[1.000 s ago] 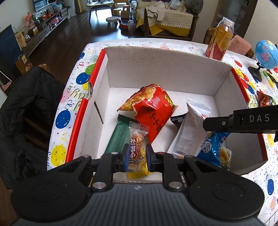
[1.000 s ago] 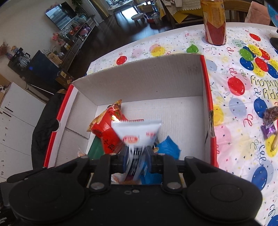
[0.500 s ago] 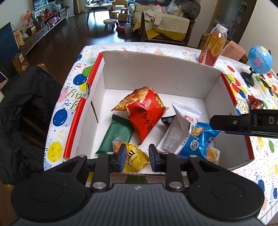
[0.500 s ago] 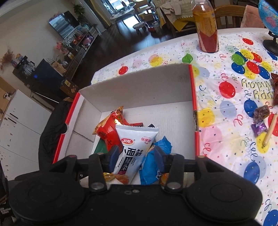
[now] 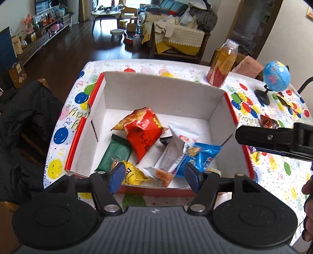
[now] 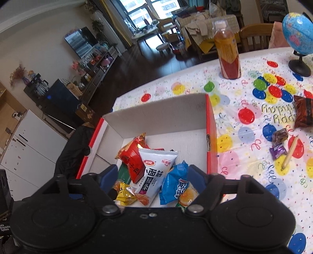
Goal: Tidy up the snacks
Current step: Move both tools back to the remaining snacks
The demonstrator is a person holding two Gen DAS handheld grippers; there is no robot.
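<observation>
Cardboard box (image 5: pixel 162 91) holds the snacks: red bag (image 5: pixel 142 132) centre, white packet (image 6: pixel 154 170) and blue bag (image 6: pixel 174 185) at its 4 o'clock. Left gripper (image 5: pixel 155 175) and right gripper (image 6: pixel 154 178) both hover at the box's 6 o'clock edge, jaws apart, empty.

Dark wood floor (image 5: pixel 64 48) runs to a low media shelf (image 5: pixel 39 39) along the left wall. A cloth-draped sofa (image 5: pixel 176 37) stands behind the table; daylight enters through the far window (image 6: pixel 144 11).
</observation>
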